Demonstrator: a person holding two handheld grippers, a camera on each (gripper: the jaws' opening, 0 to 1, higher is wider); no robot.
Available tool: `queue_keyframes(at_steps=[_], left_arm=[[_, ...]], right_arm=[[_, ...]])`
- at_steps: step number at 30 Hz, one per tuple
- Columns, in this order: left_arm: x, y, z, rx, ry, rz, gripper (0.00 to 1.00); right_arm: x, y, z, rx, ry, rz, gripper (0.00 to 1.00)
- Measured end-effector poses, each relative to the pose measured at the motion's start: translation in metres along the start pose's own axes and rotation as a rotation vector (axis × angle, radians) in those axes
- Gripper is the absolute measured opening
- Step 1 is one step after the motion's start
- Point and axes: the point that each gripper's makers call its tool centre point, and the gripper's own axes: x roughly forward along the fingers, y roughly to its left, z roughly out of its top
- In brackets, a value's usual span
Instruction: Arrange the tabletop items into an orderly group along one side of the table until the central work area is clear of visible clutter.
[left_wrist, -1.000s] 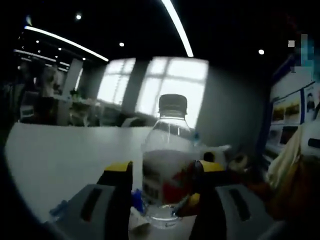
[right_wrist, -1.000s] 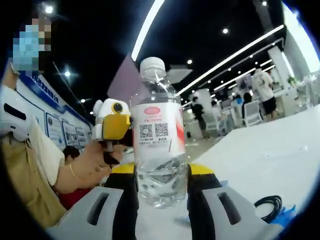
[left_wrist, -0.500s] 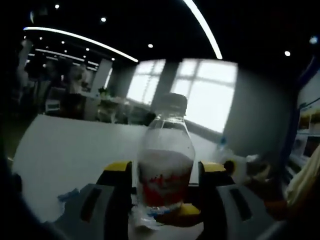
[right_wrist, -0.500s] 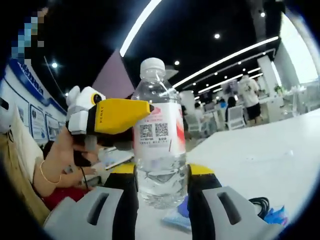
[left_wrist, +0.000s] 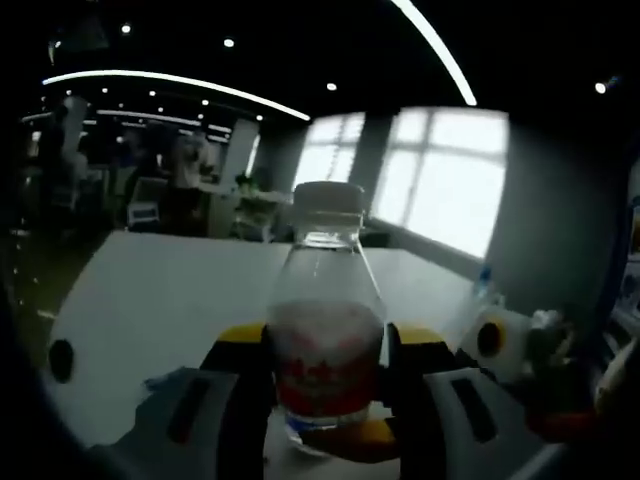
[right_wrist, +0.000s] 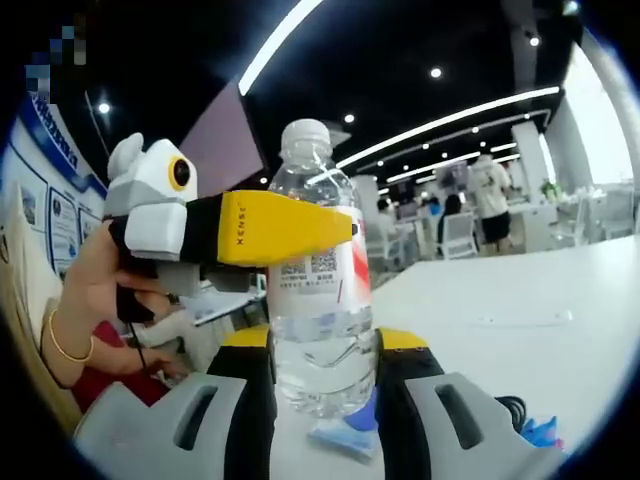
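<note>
1. where the right gripper view looks along its own jaws, the right gripper (right_wrist: 322, 365) stands pinching a clear water bottle (right_wrist: 318, 300) at its lower body, one black yellow-tipped jaw pressed to each side.
2. the bottle is upright, with a white cap, a white-and-red label bearing qr codes, and water in its lower part; it sits between the jaws above the near edge of the white table (right_wrist: 520, 320).
3. the left gripper (right_wrist: 300, 228) enters that view from the left, its yellow jaw laid across the front of the bottle at label height, carried by a hand (right_wrist: 95, 285) wearing a thin bracelet.
4. in the left gripper view, the left gripper (left_wrist: 325, 345) has its two jaws pressed against the sides of the same bottle (left_wrist: 327, 320) at the red label band; it is clamped on the bottle.
5. a yellow part of the other gripper shows under the bottle in that view.
6. a black cable loop (right_wrist: 515, 410) and a blue scrap (right_wrist: 345, 435) lie on the table near its near edge, the scrap just beside the bottle base.
7. a blue scrap (left_wrist: 165, 380) lies on the table (left_wrist: 180, 290) left of the left jaw.
</note>
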Motion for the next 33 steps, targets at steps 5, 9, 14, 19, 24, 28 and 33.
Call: queue_keyframes(at_steps=[5, 9, 14, 19, 24, 28, 33], left_arm=[[-0.002, 0.004, 0.000, 0.020, -0.007, 0.026, 0.40], [-0.004, 0.006, 0.002, 0.011, -0.044, 0.032, 0.39], [-0.004, 0.008, 0.007, 0.012, -0.092, 0.039, 0.38], [-0.005, 0.012, 0.012, 0.002, -0.121, 0.058, 0.37], [-0.005, 0.025, 0.012, 0.025, -0.133, 0.108, 0.37], [-0.003, 0.039, 0.011, 0.040, -0.120, 0.136, 0.37], [-0.003, 0.052, 0.011, 0.049, -0.115, 0.164, 0.37]], right_arm=[[0.001, 0.001, -0.001, -0.019, 0.007, -0.007, 0.37], [0.003, 0.002, 0.000, -0.025, 0.002, -0.011, 0.37], [0.005, 0.001, 0.002, -0.031, -0.008, -0.022, 0.39], [0.009, 0.001, 0.006, -0.017, -0.027, -0.024, 0.40], [0.010, -0.010, -0.003, -0.016, 0.011, -0.064, 0.55], [0.007, -0.016, -0.007, -0.013, 0.040, -0.068, 0.67], [0.004, -0.021, -0.021, -0.027, 0.110, -0.062, 0.82]])
